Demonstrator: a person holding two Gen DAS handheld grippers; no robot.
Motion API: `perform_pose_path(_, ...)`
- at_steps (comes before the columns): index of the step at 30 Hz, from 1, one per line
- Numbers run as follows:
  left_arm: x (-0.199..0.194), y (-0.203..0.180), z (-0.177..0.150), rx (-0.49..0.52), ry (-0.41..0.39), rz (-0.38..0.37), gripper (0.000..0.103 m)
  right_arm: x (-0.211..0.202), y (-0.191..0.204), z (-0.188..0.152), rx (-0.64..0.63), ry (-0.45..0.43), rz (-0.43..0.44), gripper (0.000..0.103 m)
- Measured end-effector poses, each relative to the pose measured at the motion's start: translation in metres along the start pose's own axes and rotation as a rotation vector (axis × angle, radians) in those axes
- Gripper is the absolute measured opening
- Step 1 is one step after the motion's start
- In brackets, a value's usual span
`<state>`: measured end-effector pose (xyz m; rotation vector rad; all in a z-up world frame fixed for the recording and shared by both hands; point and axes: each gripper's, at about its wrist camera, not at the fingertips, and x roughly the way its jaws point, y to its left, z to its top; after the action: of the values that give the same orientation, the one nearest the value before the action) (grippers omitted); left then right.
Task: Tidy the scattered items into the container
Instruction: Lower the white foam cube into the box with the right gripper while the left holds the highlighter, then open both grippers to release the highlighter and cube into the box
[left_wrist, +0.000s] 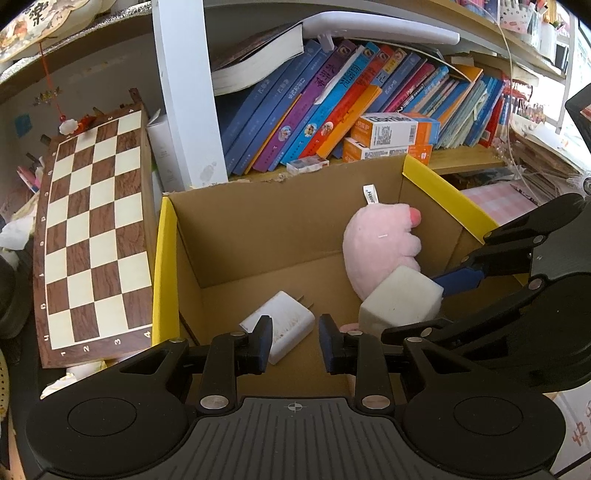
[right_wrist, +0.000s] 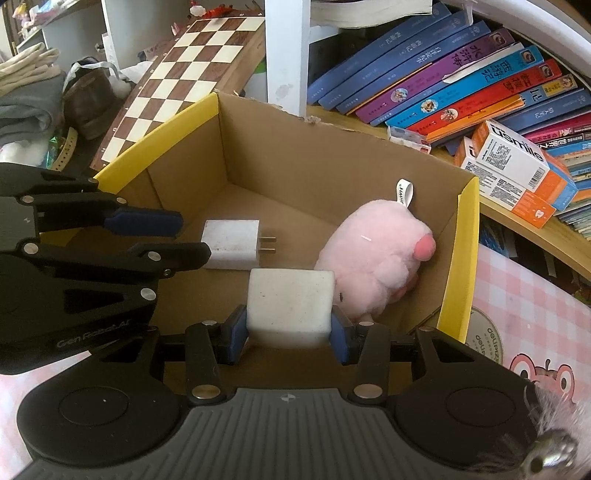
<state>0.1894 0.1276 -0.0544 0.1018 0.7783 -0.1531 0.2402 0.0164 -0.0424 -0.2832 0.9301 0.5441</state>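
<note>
A cardboard box (left_wrist: 258, 229) with yellow-edged flaps stands in front of a bookshelf; it also shows in the right wrist view (right_wrist: 295, 162). On its floor lie a white charger plug (left_wrist: 284, 325) (right_wrist: 231, 249) and a pink plush toy (left_wrist: 380, 240) (right_wrist: 376, 254). My right gripper (right_wrist: 289, 332) is shut on a white foam cube (right_wrist: 290, 306) (left_wrist: 400, 301) and holds it over the box, beside the plush. My left gripper (left_wrist: 292, 345) is open and empty, just above the charger; it shows at the left of the right wrist view (right_wrist: 177, 236).
A wooden chessboard (left_wrist: 92, 229) leans left of the box. Slanted books (left_wrist: 332, 99) and orange-white cartons (left_wrist: 395, 133) fill the shelf behind. A pink checked cloth (right_wrist: 524, 295) covers the table at the right. Clothes and a bag (right_wrist: 85, 99) lie far left.
</note>
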Motion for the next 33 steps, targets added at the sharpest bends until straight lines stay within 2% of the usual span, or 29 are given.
perform_pose_path(13, -0.006, 0.002, 0.001, -0.006, -0.016, 0.01, 0.029, -0.002, 0.001, 0.001, -0.004, -0.004, -0.013, 0.044)
perform_pose_path(19, -0.012, 0.003, 0.003, -0.016, -0.028, 0.017, 0.036, -0.008, 0.002, 0.001, -0.001, -0.015, -0.016, 0.047)
perform_pose_path(23, -0.018, 0.005, 0.005, -0.03, -0.04, 0.021, 0.038, -0.016, 0.004, 0.001, -0.006, -0.038, -0.03, 0.058)
perform_pose_path(26, -0.024, 0.006, 0.006, -0.034, -0.053, 0.032, 0.044, -0.023, 0.005, 0.001, -0.007, -0.053, -0.035, 0.059)
perform_pose_path(33, -0.043, 0.003, 0.006, -0.035, -0.081, 0.043, 0.05, -0.043, 0.007, -0.003, -0.004, -0.086, -0.048, 0.064)
